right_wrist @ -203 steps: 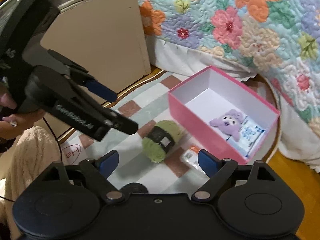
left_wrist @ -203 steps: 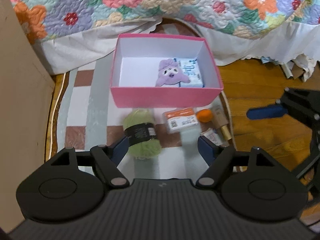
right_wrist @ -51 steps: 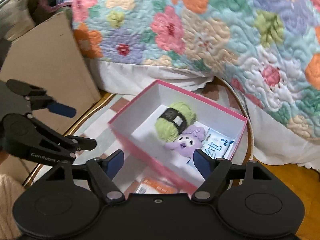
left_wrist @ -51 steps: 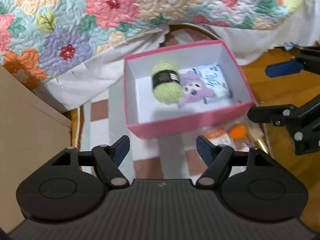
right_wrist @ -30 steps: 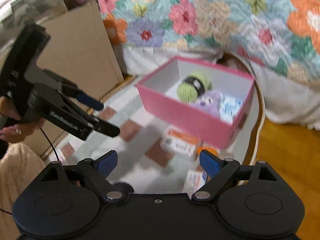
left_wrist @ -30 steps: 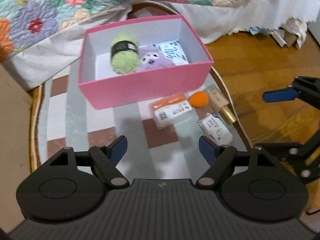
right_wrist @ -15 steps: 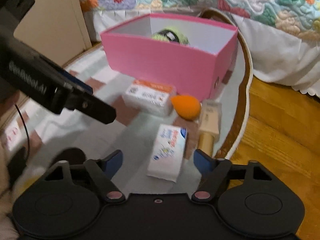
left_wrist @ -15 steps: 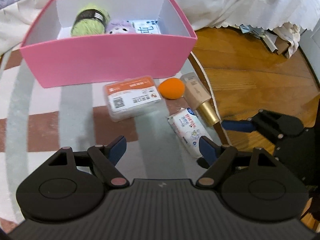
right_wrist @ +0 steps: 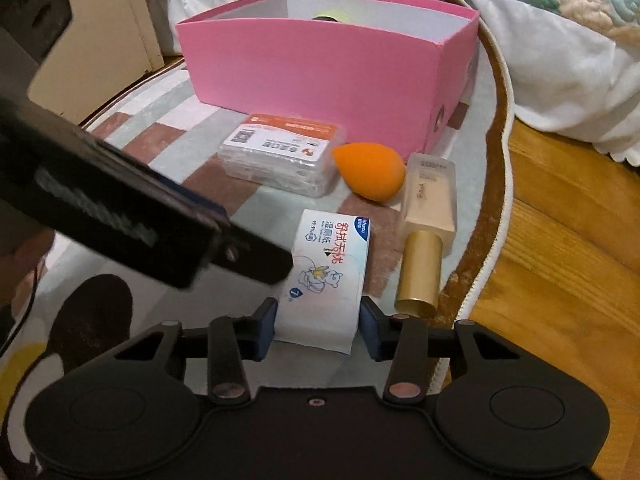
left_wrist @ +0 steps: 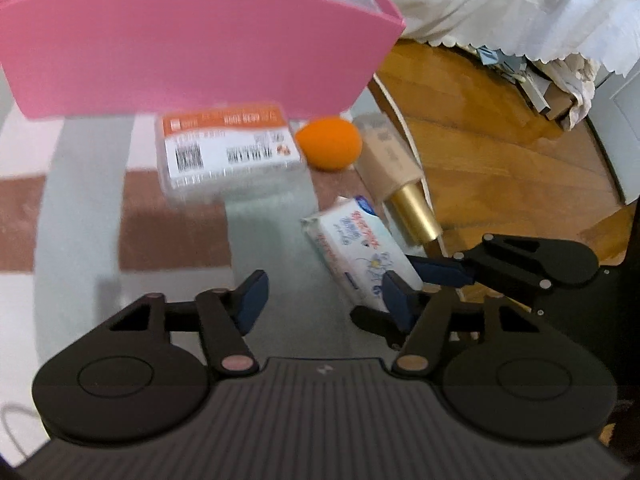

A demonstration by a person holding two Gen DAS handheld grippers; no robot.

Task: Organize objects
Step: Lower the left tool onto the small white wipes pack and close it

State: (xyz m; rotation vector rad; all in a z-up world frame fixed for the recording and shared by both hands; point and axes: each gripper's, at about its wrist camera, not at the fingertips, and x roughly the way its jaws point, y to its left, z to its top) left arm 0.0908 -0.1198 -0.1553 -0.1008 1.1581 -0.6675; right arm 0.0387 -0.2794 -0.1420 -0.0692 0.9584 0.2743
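In front of the pink box (right_wrist: 320, 64), the right hand-held gripper (right_wrist: 318, 326) was closing on the tissue pack (right_wrist: 326, 276); the left hand-held gripper (left_wrist: 322, 300), empty, was closing nearby.

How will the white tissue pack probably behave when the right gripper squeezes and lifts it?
The white tissue pack looks like a soft film wrapper, so it will probably dent between the closing right gripper jaws. It seems light for its size. Gripped at the near end, the far end may sag slightly.
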